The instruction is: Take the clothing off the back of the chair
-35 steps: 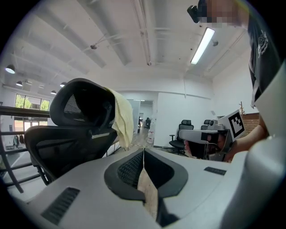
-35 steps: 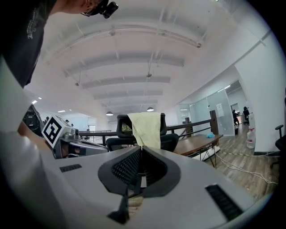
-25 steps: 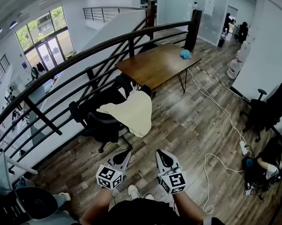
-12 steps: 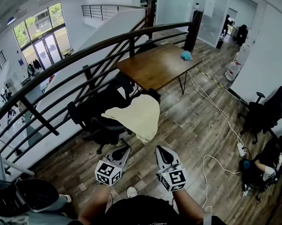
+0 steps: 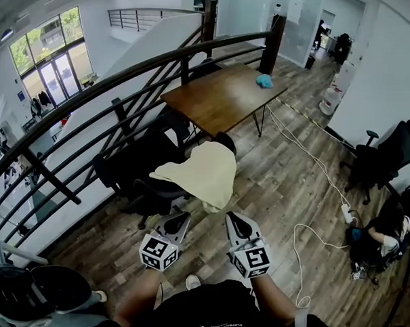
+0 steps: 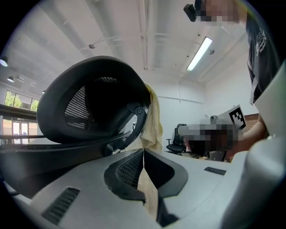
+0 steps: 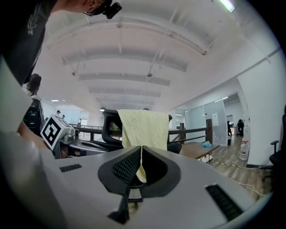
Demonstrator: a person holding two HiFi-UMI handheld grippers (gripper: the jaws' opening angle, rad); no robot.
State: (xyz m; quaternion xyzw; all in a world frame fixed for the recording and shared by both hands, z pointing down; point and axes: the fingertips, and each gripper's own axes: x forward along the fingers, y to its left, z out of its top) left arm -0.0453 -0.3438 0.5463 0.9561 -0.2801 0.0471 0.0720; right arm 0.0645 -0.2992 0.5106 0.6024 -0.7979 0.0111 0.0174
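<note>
A pale yellow checked cloth (image 5: 199, 179) hangs over the back of a black office chair (image 5: 140, 169) near the railing. In the head view both grippers are held side by side just short of the cloth's lower edge, and neither touches it. My left gripper (image 5: 177, 221) is shut with nothing in it. In the left gripper view the mesh chair back (image 6: 89, 109) fills the left, and the cloth (image 6: 154, 118) hangs at its right edge. My right gripper (image 5: 233, 222) is also shut and empty. In the right gripper view the cloth (image 7: 144, 127) hangs straight ahead.
A wooden table (image 5: 218, 99) with a blue object (image 5: 264, 81) stands beyond the chair. A dark railing (image 5: 120, 78) runs along the left. White cables (image 5: 309, 232) trail over the wood floor on the right, near another office chair (image 5: 385, 154) and a seated person (image 5: 385, 232).
The chair and cloth have come nearer to both grippers in the head view. Both grippers stay shut and side by side.
</note>
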